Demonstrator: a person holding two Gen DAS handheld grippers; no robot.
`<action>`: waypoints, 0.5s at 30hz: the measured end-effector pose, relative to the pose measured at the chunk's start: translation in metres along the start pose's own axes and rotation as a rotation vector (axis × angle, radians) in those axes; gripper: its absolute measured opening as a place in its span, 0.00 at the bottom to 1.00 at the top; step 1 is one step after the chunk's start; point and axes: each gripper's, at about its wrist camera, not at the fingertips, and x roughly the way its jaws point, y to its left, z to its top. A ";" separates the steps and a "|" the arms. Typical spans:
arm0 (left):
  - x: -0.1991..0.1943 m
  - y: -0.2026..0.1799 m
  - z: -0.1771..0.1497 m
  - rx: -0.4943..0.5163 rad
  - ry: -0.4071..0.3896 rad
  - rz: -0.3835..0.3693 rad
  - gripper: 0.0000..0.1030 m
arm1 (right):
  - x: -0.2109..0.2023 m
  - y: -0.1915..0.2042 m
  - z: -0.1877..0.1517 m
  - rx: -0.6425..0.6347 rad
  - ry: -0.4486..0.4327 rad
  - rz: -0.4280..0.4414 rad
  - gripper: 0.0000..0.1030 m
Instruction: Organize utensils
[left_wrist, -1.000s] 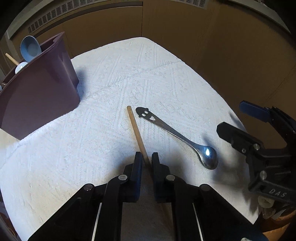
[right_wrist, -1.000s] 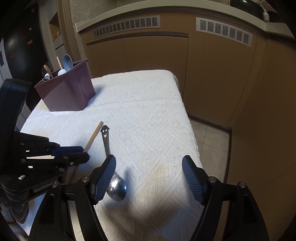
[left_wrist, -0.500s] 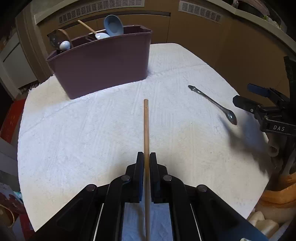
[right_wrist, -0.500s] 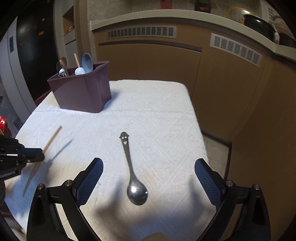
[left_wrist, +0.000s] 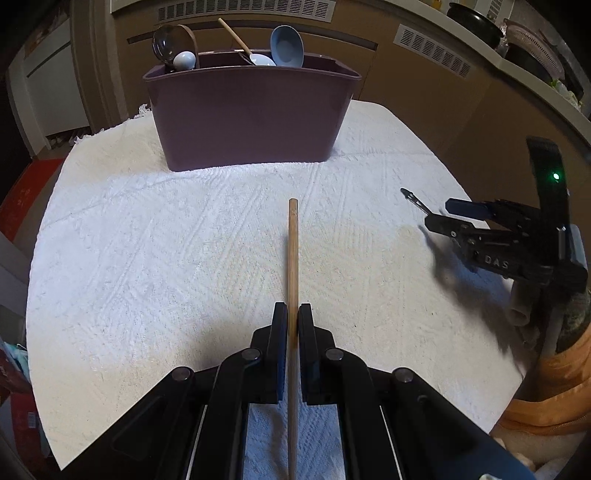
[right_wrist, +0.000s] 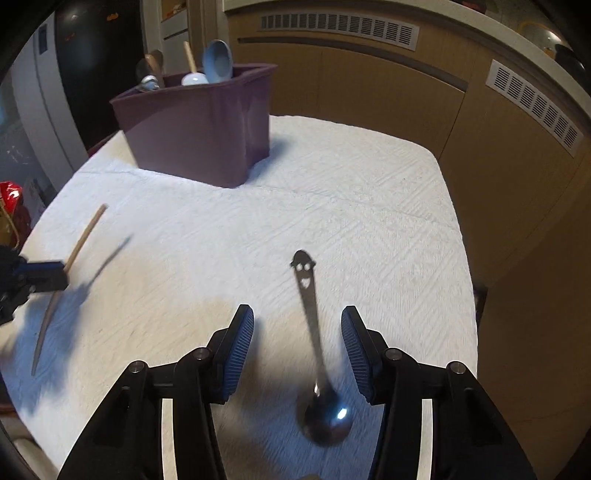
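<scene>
My left gripper (left_wrist: 292, 314) is shut on a wooden stick (left_wrist: 293, 258), held above the white cloth and pointing at the purple utensil holder (left_wrist: 251, 114). The holder holds several spoons and ladles. In the right wrist view the stick (right_wrist: 79, 243) and left gripper (right_wrist: 55, 273) are at the far left. My right gripper (right_wrist: 297, 325) is open, its blue pads either side of a metal spoon (right_wrist: 314, 332) with a smiley-face handle, lying on the cloth. The purple holder (right_wrist: 199, 129) stands at the back left there.
A white textured cloth (left_wrist: 147, 240) covers the table. Wooden cabinets with vents (right_wrist: 369, 74) stand behind and right. The right table edge (right_wrist: 461, 258) drops to the floor. A red object (right_wrist: 11, 206) sits off the left edge.
My left gripper lifted the stick and swung it to point at the holder, then moved closer. My right gripper narrowed and moved down over the spoon.
</scene>
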 end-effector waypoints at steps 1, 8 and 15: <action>0.001 0.000 -0.001 -0.002 0.001 -0.002 0.04 | 0.004 -0.002 0.003 0.003 0.008 0.002 0.49; 0.002 0.016 -0.001 -0.044 -0.001 -0.018 0.04 | 0.024 -0.015 0.017 0.039 0.039 0.014 0.42; 0.009 0.026 -0.005 -0.077 0.016 -0.032 0.04 | 0.029 -0.011 0.026 0.012 0.048 -0.001 0.37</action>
